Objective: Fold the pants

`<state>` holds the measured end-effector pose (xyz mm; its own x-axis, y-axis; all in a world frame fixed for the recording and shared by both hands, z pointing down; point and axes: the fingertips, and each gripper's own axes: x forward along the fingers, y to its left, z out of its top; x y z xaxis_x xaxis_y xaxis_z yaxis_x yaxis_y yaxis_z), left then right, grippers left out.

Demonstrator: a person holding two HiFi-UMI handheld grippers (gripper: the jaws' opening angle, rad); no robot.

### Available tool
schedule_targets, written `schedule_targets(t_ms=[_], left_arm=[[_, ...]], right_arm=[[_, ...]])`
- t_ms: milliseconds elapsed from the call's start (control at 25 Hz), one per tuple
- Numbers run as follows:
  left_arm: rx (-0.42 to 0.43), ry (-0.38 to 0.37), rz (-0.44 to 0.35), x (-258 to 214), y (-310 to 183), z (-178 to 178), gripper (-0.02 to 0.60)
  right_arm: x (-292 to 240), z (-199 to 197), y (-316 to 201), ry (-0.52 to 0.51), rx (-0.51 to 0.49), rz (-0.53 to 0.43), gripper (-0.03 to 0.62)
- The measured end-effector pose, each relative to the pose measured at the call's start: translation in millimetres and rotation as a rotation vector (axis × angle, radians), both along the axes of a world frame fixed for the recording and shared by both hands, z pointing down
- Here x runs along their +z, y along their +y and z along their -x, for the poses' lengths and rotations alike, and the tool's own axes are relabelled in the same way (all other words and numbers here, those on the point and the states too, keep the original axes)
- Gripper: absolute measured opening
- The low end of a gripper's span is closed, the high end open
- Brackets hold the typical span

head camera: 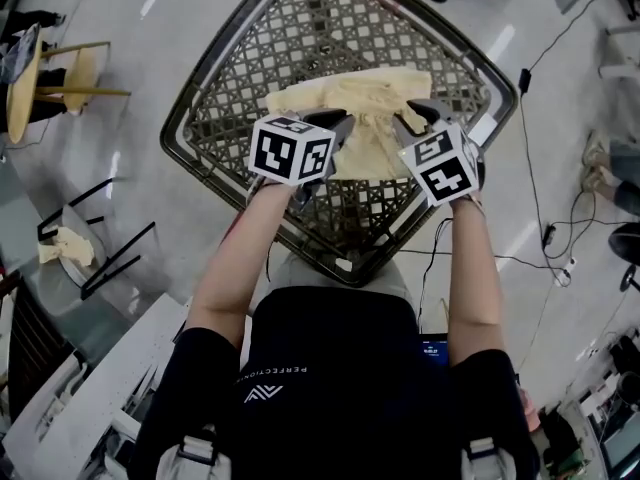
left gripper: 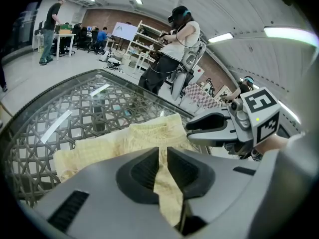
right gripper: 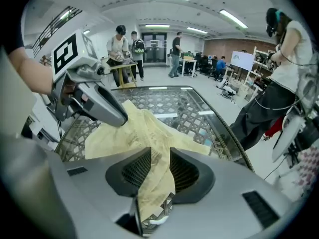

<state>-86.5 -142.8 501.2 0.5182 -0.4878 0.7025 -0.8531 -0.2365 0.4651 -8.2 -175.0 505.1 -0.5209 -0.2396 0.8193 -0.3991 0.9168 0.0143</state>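
Pale yellow pants (head camera: 372, 108) lie crumpled on a round wicker table with a glass top (head camera: 205, 93). My left gripper (head camera: 338, 128) is at the cloth's near left edge, my right gripper (head camera: 412, 118) at its near right edge. In the left gripper view a strip of the pants (left gripper: 104, 146) runs between the jaws of the left gripper (left gripper: 163, 159), pinched there; the right gripper (left gripper: 212, 128) hovers to the right. In the right gripper view the pants (right gripper: 132, 133) bunch up between the jaws of the right gripper (right gripper: 160, 169), held tight; the left gripper (right gripper: 107, 111) sits over the cloth's left side.
A person in a headset (left gripper: 174, 49) stands by the table's far rim. More people (right gripper: 127, 51) work at desks further back. A wooden stool (head camera: 55, 78) stands on the floor at the left, and cables (head camera: 540, 233) trail on the right.
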Motion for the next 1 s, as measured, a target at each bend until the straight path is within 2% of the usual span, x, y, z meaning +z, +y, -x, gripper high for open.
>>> schedule_targets(t_ms=[160,360,720,1000], left_arm=[[-0.043,-0.012,-0.057,-11.3,-4.7,7.0,0.031],[-0.031,-0.024,-0.097,-21.8,-1.8,5.7,0.021],[-0.067,-0.061,-0.091,-18.3,20.6,11.5,0.017],[-0.05,-0.089,-0.1,-18.5,44.5,2.2,0.017]], right_arm=[[-8.0,-2.2,3.2,-0.041,0.04,0.016,0.105],[-16.3,-8.9,3.8,-0.064,0.115,0.007,0.066],[-18.8,-13.3,25.6,-0.078,0.206,0.002,0.055],[-25.0,-13.4,54.4,-0.177,0.325,0.033,0.048]])
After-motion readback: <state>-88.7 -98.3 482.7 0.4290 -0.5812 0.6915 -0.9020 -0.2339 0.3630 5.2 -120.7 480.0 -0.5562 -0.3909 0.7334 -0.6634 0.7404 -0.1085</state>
